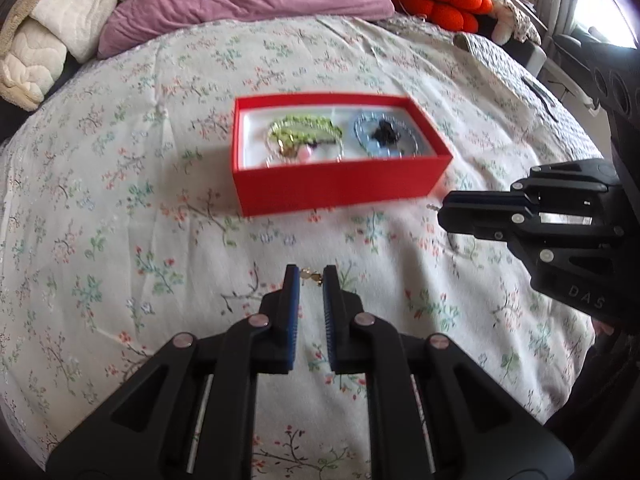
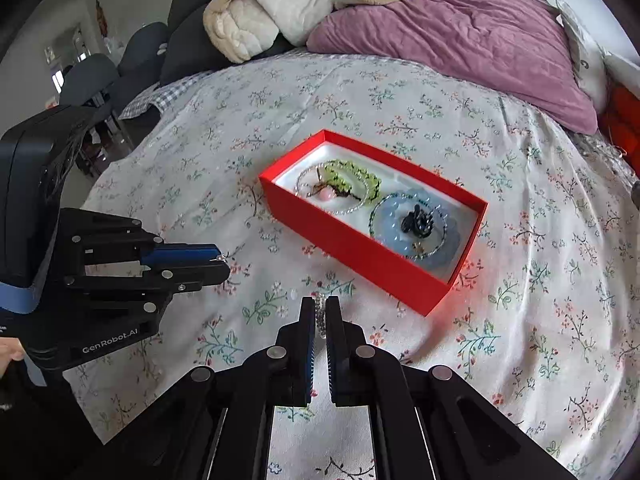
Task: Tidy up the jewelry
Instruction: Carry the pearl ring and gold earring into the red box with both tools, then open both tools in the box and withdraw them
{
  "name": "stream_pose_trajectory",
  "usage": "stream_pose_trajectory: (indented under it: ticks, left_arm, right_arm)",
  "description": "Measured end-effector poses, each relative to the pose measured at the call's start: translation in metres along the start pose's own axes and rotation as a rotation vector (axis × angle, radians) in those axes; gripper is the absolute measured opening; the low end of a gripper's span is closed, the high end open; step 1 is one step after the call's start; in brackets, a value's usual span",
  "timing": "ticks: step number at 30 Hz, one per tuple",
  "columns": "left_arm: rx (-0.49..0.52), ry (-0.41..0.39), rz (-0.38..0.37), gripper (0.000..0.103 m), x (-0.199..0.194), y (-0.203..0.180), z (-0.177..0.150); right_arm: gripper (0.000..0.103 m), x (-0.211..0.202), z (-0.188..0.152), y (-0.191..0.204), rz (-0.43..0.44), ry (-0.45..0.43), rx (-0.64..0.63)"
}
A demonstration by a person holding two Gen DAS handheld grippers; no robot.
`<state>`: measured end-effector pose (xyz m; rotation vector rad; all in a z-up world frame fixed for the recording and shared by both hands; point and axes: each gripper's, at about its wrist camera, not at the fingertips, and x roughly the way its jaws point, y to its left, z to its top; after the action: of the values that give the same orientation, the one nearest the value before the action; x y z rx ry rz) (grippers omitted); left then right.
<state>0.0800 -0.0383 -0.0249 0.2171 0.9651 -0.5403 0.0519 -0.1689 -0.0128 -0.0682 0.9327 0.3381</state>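
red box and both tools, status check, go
Left tool shut on gold earring. Right tool shut on beaded piece. Red box open, bracelets inside. Path clear.

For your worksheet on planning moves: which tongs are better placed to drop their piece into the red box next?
Probably the right tongs: shut on a beaded piece, nearer the red box; the left tongs hold a small gold piece farther back.

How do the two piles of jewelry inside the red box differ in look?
The left pile has a green beaded bracelet, a clear bead strand and a pink bead; the right pile is pale blue rings with a black piece on top. The left pile looks looser and more tangled; the right pile is more neatly stacked. Both lie on the white lining of the red box.
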Motion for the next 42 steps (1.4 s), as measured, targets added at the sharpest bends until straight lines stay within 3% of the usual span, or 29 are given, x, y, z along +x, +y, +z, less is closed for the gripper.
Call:
stream_pose_trajectory:
  ticks: [16, 35, 36, 37, 38, 40, 42]
  left_arm:
    - [-0.077, -0.083, 0.057, 0.013, 0.014, -0.004, 0.057]
    - [-0.150, -0.107, 0.041, 0.013, 0.040, -0.004, 0.080]
    - [-0.146, -0.115, 0.053, 0.014, 0.038, -0.005, 0.080]
    - [-0.140, -0.118, 0.068, 0.025, 0.038, -0.006, 0.080]
    - [-0.137, -0.119, 0.082, 0.045, 0.037, -0.006, 0.081]
    - [-0.133, -0.140, 0.098, 0.064, 0.032, -0.006, 0.080]
    - [-0.131, -0.141, 0.109, 0.066, 0.028, -0.004, 0.079]
  right_arm:
    - [0.005, -0.010, 0.052, -0.027, -0.066, -0.139, 0.156]
    - [0.005, 0.005, 0.058, -0.062, -0.069, -0.140, 0.266]
    - [0.005, 0.004, 0.058, -0.062, -0.073, -0.144, 0.266]
    - [0.006, 0.003, 0.058, -0.062, -0.080, -0.153, 0.264]
    - [0.008, 0.001, 0.058, -0.063, -0.087, -0.163, 0.265]
    - [0.012, -0.001, 0.060, -0.065, -0.080, -0.161, 0.276]
    - [0.016, -0.004, 0.060, -0.065, -0.076, -0.152, 0.279]
